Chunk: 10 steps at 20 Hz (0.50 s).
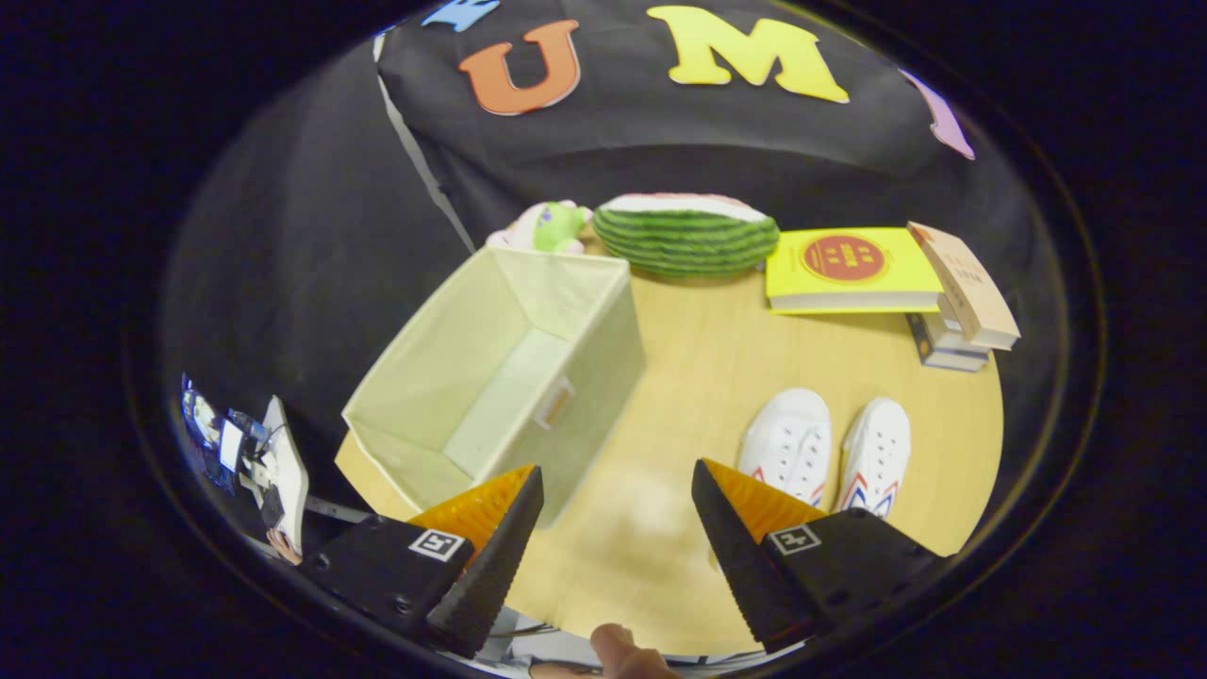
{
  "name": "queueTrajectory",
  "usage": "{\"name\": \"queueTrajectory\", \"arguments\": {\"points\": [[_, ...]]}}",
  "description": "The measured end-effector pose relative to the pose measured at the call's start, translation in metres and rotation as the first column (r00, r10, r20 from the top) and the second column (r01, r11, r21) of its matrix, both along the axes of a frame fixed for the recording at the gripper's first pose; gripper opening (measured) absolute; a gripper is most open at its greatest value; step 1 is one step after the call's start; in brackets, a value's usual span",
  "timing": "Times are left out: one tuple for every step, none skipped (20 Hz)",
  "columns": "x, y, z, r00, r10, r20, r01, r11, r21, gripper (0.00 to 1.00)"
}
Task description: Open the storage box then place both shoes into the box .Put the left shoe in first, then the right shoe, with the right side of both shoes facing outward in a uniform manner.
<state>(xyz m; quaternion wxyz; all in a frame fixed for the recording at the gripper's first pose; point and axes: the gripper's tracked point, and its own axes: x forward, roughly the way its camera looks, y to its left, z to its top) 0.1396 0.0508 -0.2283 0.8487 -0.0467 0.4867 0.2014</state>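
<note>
Hand-held gripper (618, 500) hovers over the worktop (698, 377), fingers apart, nothing between them. Storage box (490, 377) stands open just ahead of the left finger. Two shoes (830, 448) lie side by side beyond the right finger (light, soft canvas, by appearance); the firmer heel collar looks the best hold.

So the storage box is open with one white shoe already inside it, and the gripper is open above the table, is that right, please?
Not quite: the storage box is open but holds no shoe. Both white shoes stand side by side on the table, just beyond the gripper's right finger. The gripper is indeed open above the table, holding nothing, as the gripper view shows.
</note>
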Motion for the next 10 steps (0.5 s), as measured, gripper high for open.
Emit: {"name": "queueTrajectory", "arguments": {"points": [[0.001,-0.009,-0.005,1.0,-0.022,-0.021,0.022,1.0,-0.001,1.0],[0.001,-0.018,-0.012,0.999,-0.033,-0.039,0.033,0.999,-0.012,1.0],[0.003,-0.032,-0.019,0.998,-0.046,-0.049,0.044,0.998,-0.035,1.0],[0.007,-0.045,-0.025,0.997,-0.062,-0.046,0.059,0.996,-0.068,1.0],[0.011,-0.062,-0.032,0.996,-0.085,-0.039,0.08,0.99,-0.117,1.0],[0.015,-0.082,-0.037,0.992,-0.124,-0.03,0.117,0.977,-0.177,1.0],[0.018,-0.101,-0.042,0.985,-0.17,-0.027,0.159,0.959,-0.233,1.0],[0.019,-0.116,-0.05,0.977,-0.209,-0.035,0.192,0.942,-0.274,1.0],[0.021,-0.124,-0.057,0.973,-0.227,-0.047,0.205,0.936,-0.287,1.0],[0.021,-0.129,-0.065,0.971,-0.227,-0.071,0.198,0.935,-0.293,1.0]]}}
